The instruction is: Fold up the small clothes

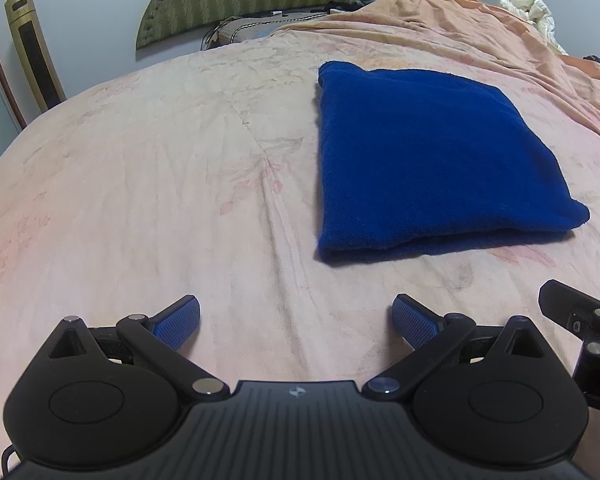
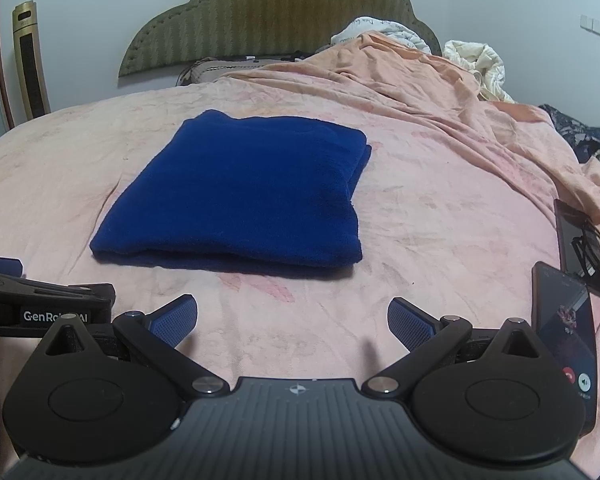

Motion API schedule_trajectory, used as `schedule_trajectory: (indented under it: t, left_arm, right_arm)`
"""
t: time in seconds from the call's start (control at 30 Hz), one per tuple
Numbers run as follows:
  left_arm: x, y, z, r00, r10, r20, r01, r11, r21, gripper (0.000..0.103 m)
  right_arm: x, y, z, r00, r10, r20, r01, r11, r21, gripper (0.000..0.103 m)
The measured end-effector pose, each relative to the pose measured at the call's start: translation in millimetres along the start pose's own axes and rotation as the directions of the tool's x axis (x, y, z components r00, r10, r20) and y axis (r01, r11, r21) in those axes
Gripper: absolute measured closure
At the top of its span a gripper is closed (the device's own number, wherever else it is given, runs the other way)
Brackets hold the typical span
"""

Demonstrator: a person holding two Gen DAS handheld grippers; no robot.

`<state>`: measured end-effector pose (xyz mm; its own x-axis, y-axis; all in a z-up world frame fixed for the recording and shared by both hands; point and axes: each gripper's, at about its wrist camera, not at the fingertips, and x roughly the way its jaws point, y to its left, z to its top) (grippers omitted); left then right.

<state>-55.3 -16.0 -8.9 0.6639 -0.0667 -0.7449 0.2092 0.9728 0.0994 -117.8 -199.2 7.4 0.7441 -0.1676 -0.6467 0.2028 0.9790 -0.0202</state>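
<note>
A dark blue knit garment (image 1: 424,160) lies folded into a flat rectangle on the pink bedspread (image 1: 140,200). In the right wrist view the blue garment (image 2: 244,192) sits ahead, centre left. My left gripper (image 1: 296,320) is open and empty, low over the bedspread, short of the garment and to its left. My right gripper (image 2: 292,320) is open and empty, short of the garment's near edge. The right gripper's body (image 1: 580,320) shows at the right edge of the left wrist view; the left gripper's body (image 2: 40,300) shows at the left of the right wrist view.
An orange blanket (image 2: 420,80) is bunched at the back right with white bedding (image 2: 480,64) behind it. Two phones (image 2: 568,340) lie at the bed's right edge. The green headboard (image 2: 280,12) stands behind. A gold tower fan (image 2: 28,60) stands at the left.
</note>
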Motion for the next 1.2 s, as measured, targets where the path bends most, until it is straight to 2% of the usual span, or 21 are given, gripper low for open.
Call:
schedule_trajectory:
  t: [0.1,0.27,1.2]
  left_arm:
    - [0.7,-0.2,0.4,1.000,0.004,-0.002,-0.004,1.000,0.003,0.000]
    - [2.4,-0.4,0.8,1.000,0.008,-0.004,-0.008,1.000,0.001,0.000]
    - [0.2,2.0,-2.1,1.000,0.012,-0.005,-0.012,1.000,-0.001,0.000]
  right_arm:
    - [0.4,-3.3,0.2,1.000,0.018,-0.006,-0.017,0.999,0.027,0.000]
    - [1.1,-4.6,-0.6,1.000,-0.004,-0.007,0.004,1.000,0.017,0.000]
    - [-3.3,-0.2,-2.8,1.000,0.003,-0.011,-0.003,1.000,-0.005,0.000]
